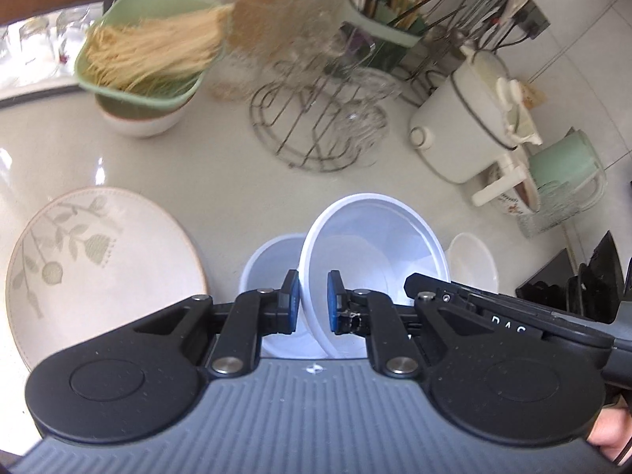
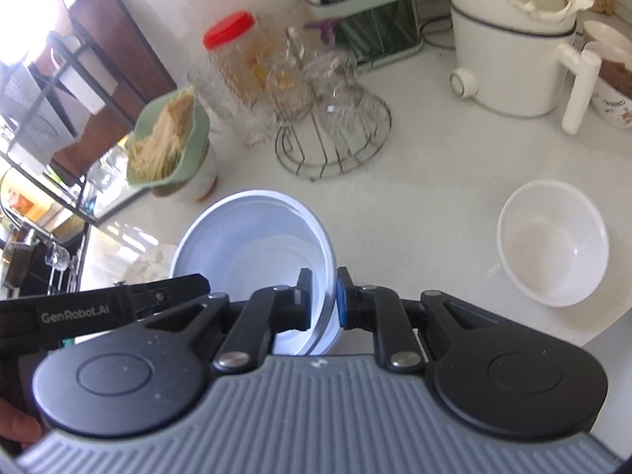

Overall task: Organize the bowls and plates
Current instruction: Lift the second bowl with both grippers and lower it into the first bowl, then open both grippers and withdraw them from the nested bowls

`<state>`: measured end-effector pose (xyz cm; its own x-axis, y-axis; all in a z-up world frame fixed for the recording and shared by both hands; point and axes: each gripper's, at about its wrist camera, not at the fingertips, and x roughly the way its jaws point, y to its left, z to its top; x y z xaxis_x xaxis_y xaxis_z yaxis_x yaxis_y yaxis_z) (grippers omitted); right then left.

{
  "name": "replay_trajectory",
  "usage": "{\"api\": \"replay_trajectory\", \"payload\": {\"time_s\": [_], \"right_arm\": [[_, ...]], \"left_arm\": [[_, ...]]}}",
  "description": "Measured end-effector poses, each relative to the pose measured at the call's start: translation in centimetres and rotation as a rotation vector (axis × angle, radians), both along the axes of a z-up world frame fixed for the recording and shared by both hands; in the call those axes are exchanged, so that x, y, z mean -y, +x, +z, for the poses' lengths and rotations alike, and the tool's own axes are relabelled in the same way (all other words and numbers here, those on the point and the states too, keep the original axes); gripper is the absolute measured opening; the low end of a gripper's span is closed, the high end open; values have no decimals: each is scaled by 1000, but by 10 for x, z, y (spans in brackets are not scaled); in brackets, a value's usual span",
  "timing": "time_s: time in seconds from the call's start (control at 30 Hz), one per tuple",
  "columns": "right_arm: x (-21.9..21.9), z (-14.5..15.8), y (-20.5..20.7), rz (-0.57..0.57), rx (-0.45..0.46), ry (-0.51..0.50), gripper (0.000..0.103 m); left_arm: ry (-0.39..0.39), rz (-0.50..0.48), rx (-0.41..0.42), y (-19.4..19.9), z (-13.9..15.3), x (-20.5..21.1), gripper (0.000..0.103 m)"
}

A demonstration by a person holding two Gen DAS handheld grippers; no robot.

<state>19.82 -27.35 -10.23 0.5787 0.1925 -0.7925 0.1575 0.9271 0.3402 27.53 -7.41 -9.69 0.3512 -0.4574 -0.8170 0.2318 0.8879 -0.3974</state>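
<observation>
Both grippers (image 1: 312,302) (image 2: 323,300) clamp white bowl (image 1: 375,245) rim.

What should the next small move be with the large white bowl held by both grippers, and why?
Probably lower the large white bowl into the bowl beneath it. The left gripper and right gripper each pinch its rim on opposite sides, and it hangs tilted over that bowl, so nesting it there looks like the nearest stacking step. The small white bowl waits apart.

three white bowls (image 1: 371,237), one plate (image 1: 102,268)
</observation>
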Motion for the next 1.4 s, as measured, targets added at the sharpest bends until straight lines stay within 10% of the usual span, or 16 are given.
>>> {"api": "replay_trajectory", "payload": {"time_s": [0.73,0.83,1.4], "right_arm": [[-13,-42,34,19,-145,-3,28],[-12,-34,31,27,-118,-25,55],[5,29,8,4,94,-47,54]], "left_arm": [[69,11,-71,15,-36,-10,15],[72,15,-67,13,-29,-11,15],[35,-28,108,7,43,13,15]]}}
